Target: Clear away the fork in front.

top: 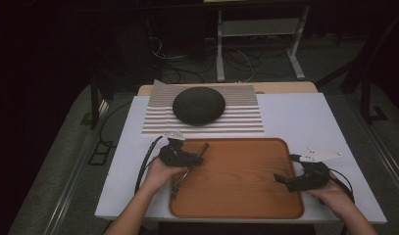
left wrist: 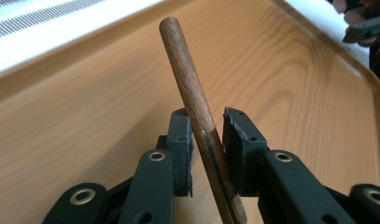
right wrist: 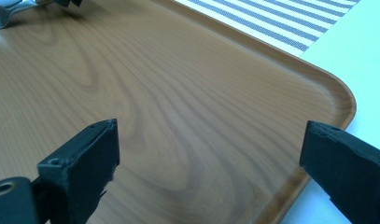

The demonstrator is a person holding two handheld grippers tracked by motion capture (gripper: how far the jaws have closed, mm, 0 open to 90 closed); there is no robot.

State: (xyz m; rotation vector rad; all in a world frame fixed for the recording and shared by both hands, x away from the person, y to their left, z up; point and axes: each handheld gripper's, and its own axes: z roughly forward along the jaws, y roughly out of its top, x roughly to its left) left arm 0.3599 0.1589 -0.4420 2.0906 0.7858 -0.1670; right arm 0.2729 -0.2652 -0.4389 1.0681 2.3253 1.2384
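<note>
Left tool (left wrist: 207,135) pinches a wooden-handled utensil (left wrist: 190,88) over the tray's (top: 246,196) left edge; handle's long axis runs away from it. Right tool (right wrist: 208,154) spread, empty, well apart over the tray's right side.

- The left tool (top: 199,157) is covering the middle of the wooden-handled utensil (top: 203,148) in the high view.
- The lower frame edge is cutting off the utensil's metal end in the left gripper view.

wood-handled fork (left wrist: 192,93), tilted over tray (left wrist: 295,84)
</note>
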